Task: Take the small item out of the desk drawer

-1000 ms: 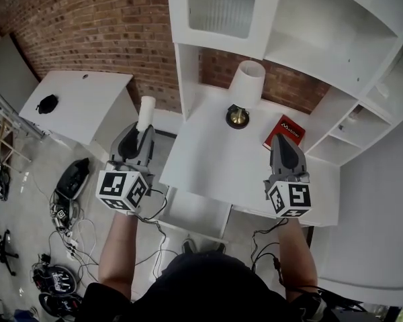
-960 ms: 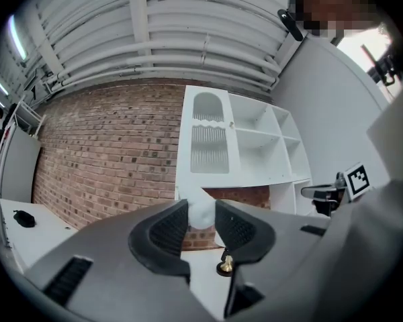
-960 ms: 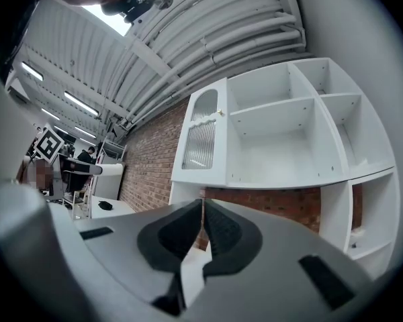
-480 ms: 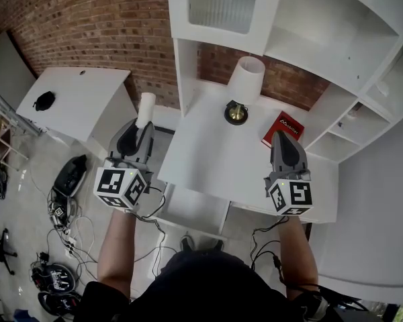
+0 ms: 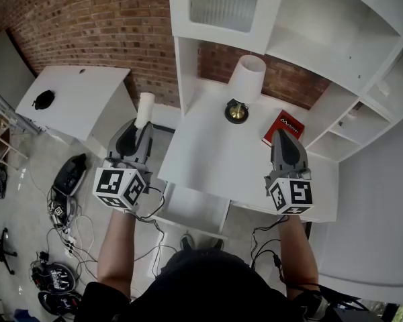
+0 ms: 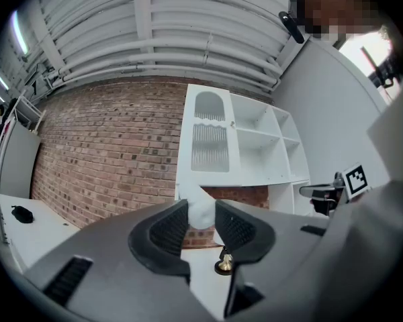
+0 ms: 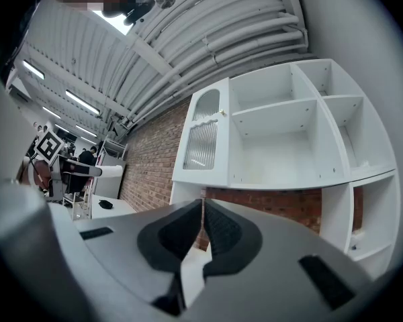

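A small white cylinder-shaped item (image 5: 146, 108) sticks out of my left gripper (image 5: 142, 127), which is shut on it, left of the white desk (image 5: 208, 159) and above the floor. In the left gripper view the white item (image 6: 201, 212) sits pinched between the dark pads. Below the desk front an open white drawer (image 5: 190, 210) shows; I cannot see anything in it. My right gripper (image 5: 286, 141) hovers over the desk's right part, shut with nothing between its fingers; in the right gripper view (image 7: 203, 221) the pads meet.
A white lamp (image 5: 247, 79) with a brass base (image 5: 237, 112) and a red book (image 5: 283, 127) stand at the desk's back. White shelving (image 5: 336, 39) rises above it. A second white table (image 5: 77, 102) with a black object (image 5: 43, 100) is left; cables (image 5: 64, 217) litter the floor.
Both grippers keep nearly the same place. The left one, with the white item, has risen very slightly.
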Available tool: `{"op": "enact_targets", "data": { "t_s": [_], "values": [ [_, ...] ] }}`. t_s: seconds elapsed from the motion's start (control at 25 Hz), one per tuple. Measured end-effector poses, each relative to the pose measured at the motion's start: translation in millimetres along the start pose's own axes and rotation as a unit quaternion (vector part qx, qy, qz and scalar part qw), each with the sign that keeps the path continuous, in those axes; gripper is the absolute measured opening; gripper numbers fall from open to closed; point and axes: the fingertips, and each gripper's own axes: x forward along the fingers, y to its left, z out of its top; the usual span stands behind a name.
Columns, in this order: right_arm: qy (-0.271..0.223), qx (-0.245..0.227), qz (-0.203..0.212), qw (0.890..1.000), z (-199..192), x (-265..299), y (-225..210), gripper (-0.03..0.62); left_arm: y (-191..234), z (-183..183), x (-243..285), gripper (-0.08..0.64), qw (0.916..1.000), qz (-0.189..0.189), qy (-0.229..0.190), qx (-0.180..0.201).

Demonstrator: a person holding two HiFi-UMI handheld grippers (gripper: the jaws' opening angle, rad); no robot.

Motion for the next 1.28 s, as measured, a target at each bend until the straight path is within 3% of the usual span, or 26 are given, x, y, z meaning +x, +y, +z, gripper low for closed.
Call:
{"op": "enact_targets", "data": {
  "t_s": [1.28],
  "values": [
    [-0.002, 0.001, -0.012, 1.0, -1, 4, 3, 0.0, 4, -6, 9, 0.121, 0.9999, -0.011, -0.002, -0.012]
  ]
}}
